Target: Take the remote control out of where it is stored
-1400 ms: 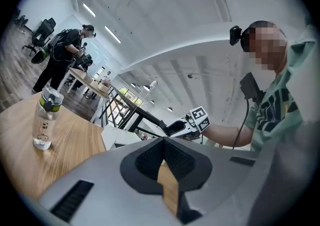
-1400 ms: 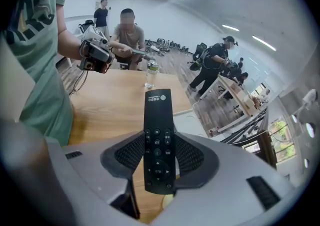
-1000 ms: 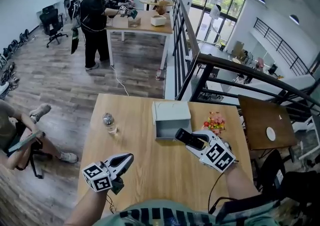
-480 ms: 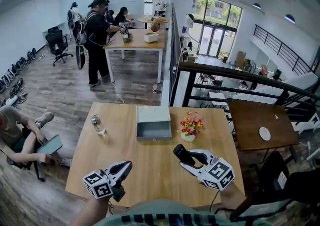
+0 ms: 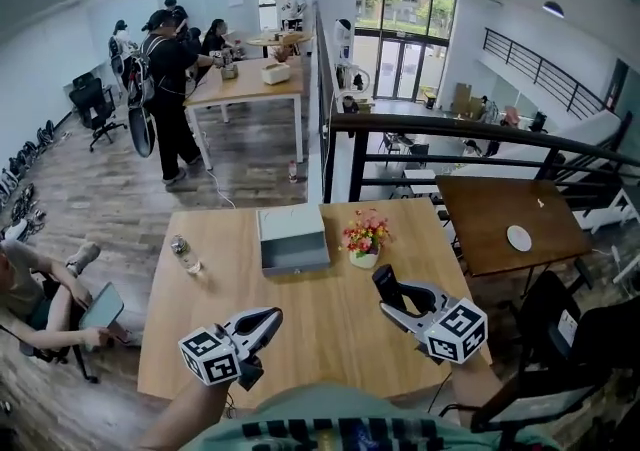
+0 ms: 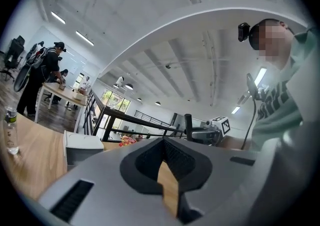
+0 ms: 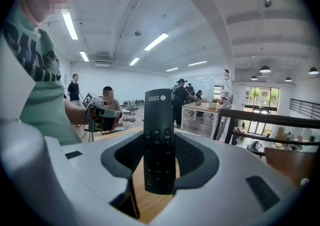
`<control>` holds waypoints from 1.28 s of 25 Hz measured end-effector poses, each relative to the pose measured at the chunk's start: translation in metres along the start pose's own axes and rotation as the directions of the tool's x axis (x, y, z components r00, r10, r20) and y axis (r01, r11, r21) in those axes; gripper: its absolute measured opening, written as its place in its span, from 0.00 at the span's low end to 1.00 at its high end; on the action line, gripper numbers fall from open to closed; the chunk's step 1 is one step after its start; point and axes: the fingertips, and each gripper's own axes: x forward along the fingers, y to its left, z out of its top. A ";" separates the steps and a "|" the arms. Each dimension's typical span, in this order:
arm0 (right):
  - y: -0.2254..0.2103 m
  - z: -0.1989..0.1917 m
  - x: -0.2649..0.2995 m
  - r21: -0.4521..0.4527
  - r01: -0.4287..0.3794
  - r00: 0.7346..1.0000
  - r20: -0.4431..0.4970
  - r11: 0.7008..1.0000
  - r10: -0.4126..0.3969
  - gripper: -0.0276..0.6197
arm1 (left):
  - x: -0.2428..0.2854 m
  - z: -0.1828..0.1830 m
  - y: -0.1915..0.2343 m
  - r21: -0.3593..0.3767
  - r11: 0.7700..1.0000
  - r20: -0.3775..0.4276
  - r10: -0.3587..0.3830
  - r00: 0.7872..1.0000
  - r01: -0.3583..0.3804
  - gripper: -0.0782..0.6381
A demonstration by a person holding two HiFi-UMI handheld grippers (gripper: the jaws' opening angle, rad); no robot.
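Black remote control [image 7: 159, 140], grey box [image 5: 292, 239], light wooden table [image 5: 330, 329].

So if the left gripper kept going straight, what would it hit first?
Probably nothing close: its line seems to pass between the flower pot and the remote control in the right gripper, towards the railing. Depth is unclear.

remote control [image 5: 387, 286]: lower end hidden | seated person [image 5: 22, 284]: cut off left
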 end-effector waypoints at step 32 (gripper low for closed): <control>-0.356 -0.157 -0.020 0.203 0.294 0.937 -0.252 0.934 -0.241 0.33 | 0.339 -0.058 0.041 0.015 0.988 -0.316 -0.142 0.938 0.154 0.11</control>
